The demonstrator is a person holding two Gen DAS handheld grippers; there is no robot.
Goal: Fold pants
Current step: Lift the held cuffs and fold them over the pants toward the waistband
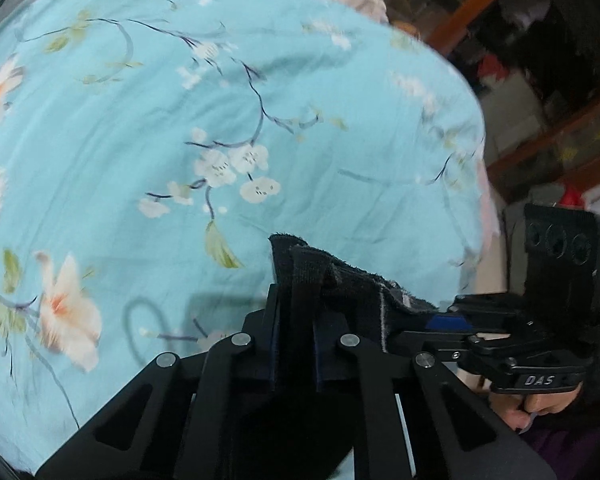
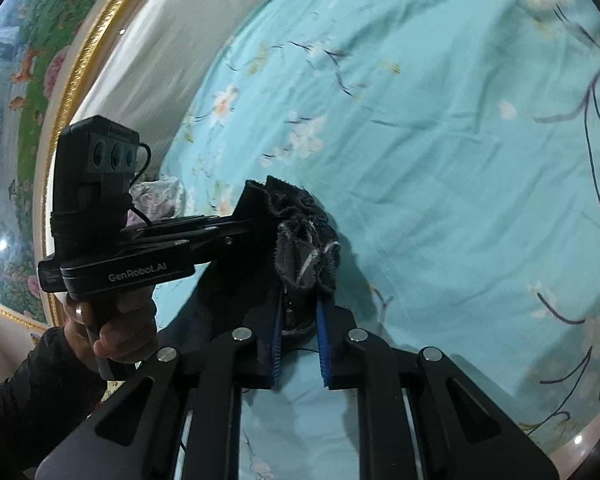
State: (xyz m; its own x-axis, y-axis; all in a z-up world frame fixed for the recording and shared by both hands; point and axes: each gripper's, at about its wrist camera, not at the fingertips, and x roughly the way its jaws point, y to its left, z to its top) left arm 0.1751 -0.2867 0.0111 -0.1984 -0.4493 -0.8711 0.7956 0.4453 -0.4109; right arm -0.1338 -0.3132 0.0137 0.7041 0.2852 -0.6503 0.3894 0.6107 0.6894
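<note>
Dark pants (image 1: pixel 352 284) hang bunched between both grippers, lifted above a light blue flowered bedsheet (image 1: pixel 140 120). My left gripper (image 1: pixel 296 280) is shut on a thick dark edge of the pants. In its view the right gripper (image 1: pixel 440 316) comes in from the right and holds the same cloth close by. My right gripper (image 2: pixel 298 300) is shut on a frayed grey-black edge of the pants (image 2: pixel 304 248). In the right wrist view the left gripper (image 2: pixel 252 220) reaches in from the left, shut on the cloth beside it.
The bed's right edge drops off near wooden shelves (image 1: pixel 540 140). A pale pink cloth (image 1: pixel 364 4) lies at the bed's far end. In the right wrist view a white headboard (image 2: pixel 140 60) and a gold-framed painting (image 2: pixel 28 80) stand at the left.
</note>
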